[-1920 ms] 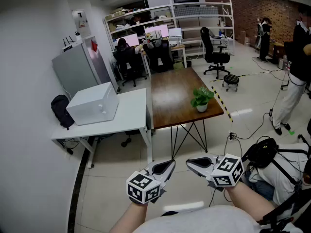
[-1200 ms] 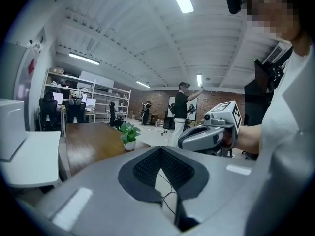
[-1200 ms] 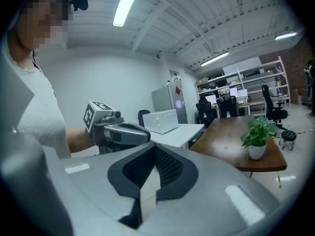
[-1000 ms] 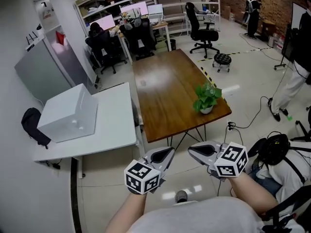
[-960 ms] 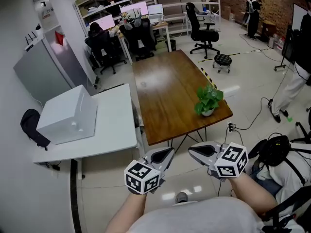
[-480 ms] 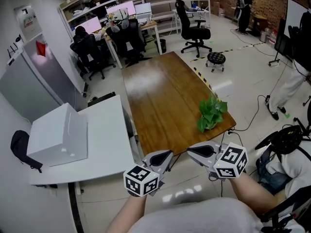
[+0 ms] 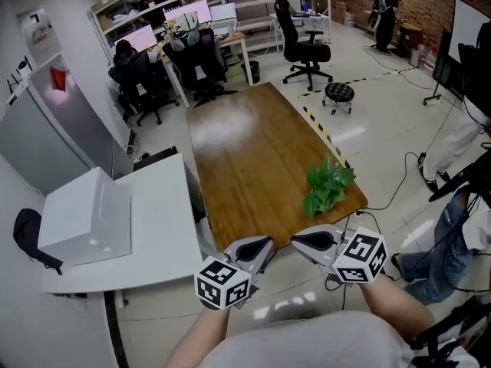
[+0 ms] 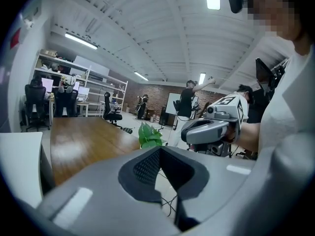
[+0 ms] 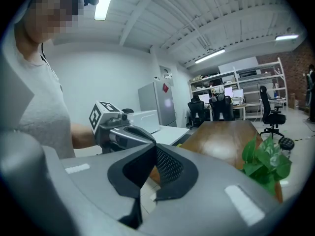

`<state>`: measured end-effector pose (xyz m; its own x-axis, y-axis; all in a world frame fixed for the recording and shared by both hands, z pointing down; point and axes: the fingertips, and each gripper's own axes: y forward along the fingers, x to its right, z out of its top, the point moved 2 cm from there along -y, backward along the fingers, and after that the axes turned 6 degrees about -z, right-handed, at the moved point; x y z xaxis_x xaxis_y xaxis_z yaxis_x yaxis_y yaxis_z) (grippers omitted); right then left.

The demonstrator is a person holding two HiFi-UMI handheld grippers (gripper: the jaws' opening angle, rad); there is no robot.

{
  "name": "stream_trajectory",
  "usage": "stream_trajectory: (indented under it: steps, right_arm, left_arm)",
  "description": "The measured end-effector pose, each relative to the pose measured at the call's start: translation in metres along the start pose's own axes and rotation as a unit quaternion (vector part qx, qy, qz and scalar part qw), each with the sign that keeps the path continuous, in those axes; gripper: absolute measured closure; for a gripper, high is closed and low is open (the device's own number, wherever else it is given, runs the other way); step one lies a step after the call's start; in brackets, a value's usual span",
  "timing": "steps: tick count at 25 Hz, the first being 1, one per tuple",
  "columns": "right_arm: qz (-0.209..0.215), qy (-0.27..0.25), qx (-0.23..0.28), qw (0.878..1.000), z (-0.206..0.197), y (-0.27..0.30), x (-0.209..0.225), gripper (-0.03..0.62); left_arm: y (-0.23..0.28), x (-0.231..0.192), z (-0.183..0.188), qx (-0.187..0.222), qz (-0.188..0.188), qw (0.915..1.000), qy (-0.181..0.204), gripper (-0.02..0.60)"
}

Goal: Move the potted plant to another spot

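The potted plant (image 7: 328, 188), green leaves over a small white pot, stands near the front right corner of the brown wooden table (image 7: 238, 159). Both grippers hang side by side just short of that table's front edge, below and left of the plant. My left gripper (image 7: 263, 245) is shut with nothing in it, and so is my right gripper (image 7: 297, 241). In the left gripper view the plant (image 8: 149, 135) shows ahead beyond my shut left gripper (image 8: 167, 191), with the right gripper (image 8: 209, 132) beside it. In the right gripper view the plant (image 9: 266, 163) is at the right.
A white table (image 7: 157, 228) with a white box (image 7: 84, 217) adjoins the wooden table on the left. A grey cabinet (image 7: 46, 129) stands behind it. Office chairs (image 7: 303, 33) and a stool (image 7: 337, 94) are at the far end. A person (image 7: 453, 236) and cables are at the right.
The wooden table and plant have come closer and lower in the head view. Both grippers have moved forward to the table's front edge and stay shut.
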<state>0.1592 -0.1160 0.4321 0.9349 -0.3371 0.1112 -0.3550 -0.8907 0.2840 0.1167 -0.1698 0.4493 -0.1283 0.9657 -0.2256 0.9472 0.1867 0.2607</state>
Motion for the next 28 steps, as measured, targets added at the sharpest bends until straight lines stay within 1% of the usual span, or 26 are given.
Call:
stream_trajectory:
  steps: [8, 15, 19, 23, 28]
  right_arm:
    - [-0.004, -0.008, 0.019, 1.000, 0.005, -0.019, 0.022, 0.591]
    - [-0.028, -0.053, 0.016, 0.998, -0.006, -0.034, 0.035, 0.589]
    - [-0.040, -0.047, 0.016, 0.998, -0.016, -0.041, 0.047, 0.583]
    - [-0.072, -0.034, 0.012, 0.997, -0.031, -0.051, 0.069, 0.552]
    - [-0.125, -0.009, -0.003, 0.992, -0.065, -0.065, 0.109, 0.503]
  left_arm:
    - [0.016, 0.002, 0.004, -0.011, 0.004, 0.9999, 0.001, 0.586]
    - [0.028, 0.011, -0.004, -0.027, -0.003, 0.9996, -0.006, 0.586]
    - [0.031, 0.014, -0.011, -0.040, -0.008, 0.9991, -0.013, 0.586]
    - [0.032, 0.011, -0.016, -0.050, -0.004, 0.9986, -0.018, 0.586]
    - [0.034, 0.009, -0.022, -0.060, -0.001, 0.9979, -0.023, 0.586]
